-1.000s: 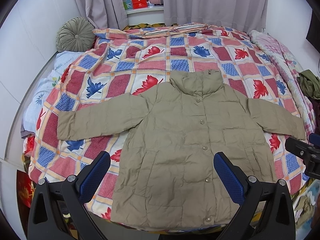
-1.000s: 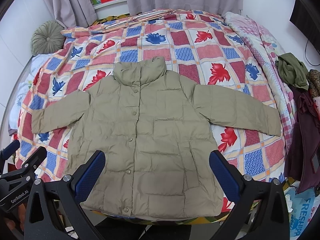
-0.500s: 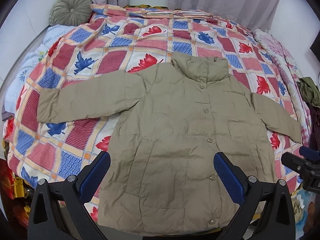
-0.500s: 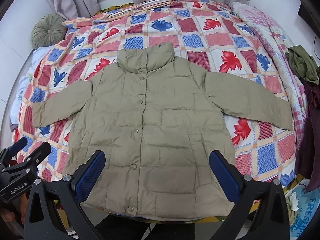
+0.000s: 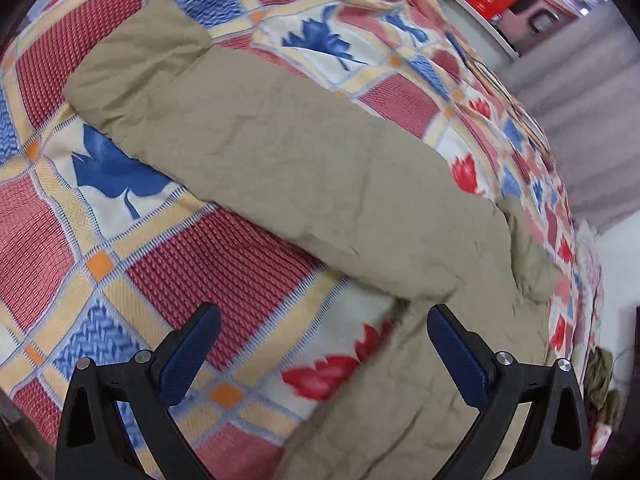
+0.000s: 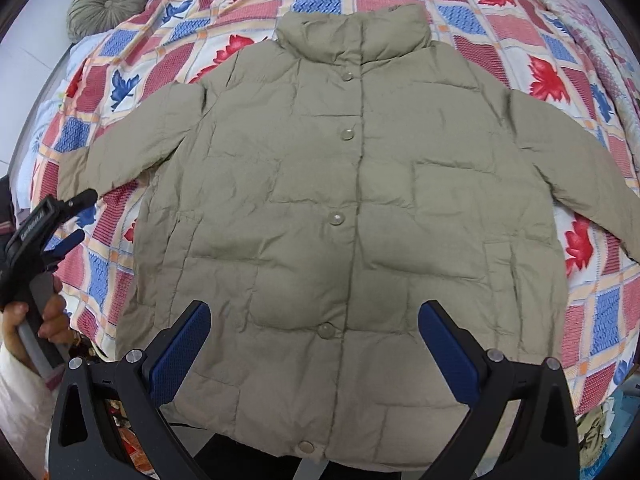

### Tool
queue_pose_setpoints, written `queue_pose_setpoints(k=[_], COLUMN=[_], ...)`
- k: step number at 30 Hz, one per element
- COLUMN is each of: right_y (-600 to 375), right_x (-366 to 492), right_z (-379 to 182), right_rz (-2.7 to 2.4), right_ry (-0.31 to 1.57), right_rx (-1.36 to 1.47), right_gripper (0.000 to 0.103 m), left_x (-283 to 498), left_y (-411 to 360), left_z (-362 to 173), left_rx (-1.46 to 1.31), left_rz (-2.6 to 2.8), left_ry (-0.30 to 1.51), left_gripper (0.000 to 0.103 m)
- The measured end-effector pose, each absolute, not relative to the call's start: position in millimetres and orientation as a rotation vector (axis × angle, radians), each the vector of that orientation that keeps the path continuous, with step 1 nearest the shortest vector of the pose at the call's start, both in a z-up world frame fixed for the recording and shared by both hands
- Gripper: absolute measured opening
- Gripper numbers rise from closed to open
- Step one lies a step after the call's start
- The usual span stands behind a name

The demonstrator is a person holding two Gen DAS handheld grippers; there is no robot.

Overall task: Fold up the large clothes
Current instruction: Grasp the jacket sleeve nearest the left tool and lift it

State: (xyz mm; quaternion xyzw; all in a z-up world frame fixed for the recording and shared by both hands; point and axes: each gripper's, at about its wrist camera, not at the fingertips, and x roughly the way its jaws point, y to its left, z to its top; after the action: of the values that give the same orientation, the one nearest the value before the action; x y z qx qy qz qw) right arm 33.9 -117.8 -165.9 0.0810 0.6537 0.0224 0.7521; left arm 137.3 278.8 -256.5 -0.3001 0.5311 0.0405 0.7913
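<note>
Quilted khaki puffer jacket [image 6: 344, 216] lies flat, snaps shut, on patchwork leaf-print bedspread [image 5: 224, 264] near bed's foot edge; left gripper [image 5: 320, 344] has swung down close over its spread sleeve [image 5: 256, 152] since 0.5 s ago, jaws wide, empty; right gripper [image 6: 316, 340] hovers over hem, jaws wide.
</note>
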Motion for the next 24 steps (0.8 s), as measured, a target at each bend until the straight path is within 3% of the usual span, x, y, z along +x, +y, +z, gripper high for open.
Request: queue_pose_setpoints(k=[9,12,14,15,16,24], right_y=[-67.5,-56.5,-50.1,-46.4,-43.4,-16.9], right_x=[70.3,82.1,90.3,94.7,98.6,149.5], right_z=[-213.9,-226.4,-230.6,-231.8,-232.4,-223.4], right_rz=[0.143,0.164,0.174,0.178,0.183,0.253], right_ry=[1.41,1.402,1.389,1.381,1.373,1.25], right_rx=[0.148,0.163,0.173,0.175,0.176,0.249], right_gripper=[0.103,0.103,0.103,0.103,0.103,0.101], left_x=[190.5,206.9,215.1,218.4,219.6,214.5], left_y=[357.0,372.1,381.5,384.8,387.7,366.8], left_z=[-318.2,-320.8,-319.3,-315.7,-309.8,-215.2], left_rx=[-0.754,-0.721,-0.715,-0.712,-0.71,-0.534], left_rz=[0.205,0.256,0.24,0.23,0.218,0.139], left_ry=[1.081,1.082,1.077,1.081,1.073,0.917], left_gripper=[0.1,0.07,0.016,0.01,0.006,0.006])
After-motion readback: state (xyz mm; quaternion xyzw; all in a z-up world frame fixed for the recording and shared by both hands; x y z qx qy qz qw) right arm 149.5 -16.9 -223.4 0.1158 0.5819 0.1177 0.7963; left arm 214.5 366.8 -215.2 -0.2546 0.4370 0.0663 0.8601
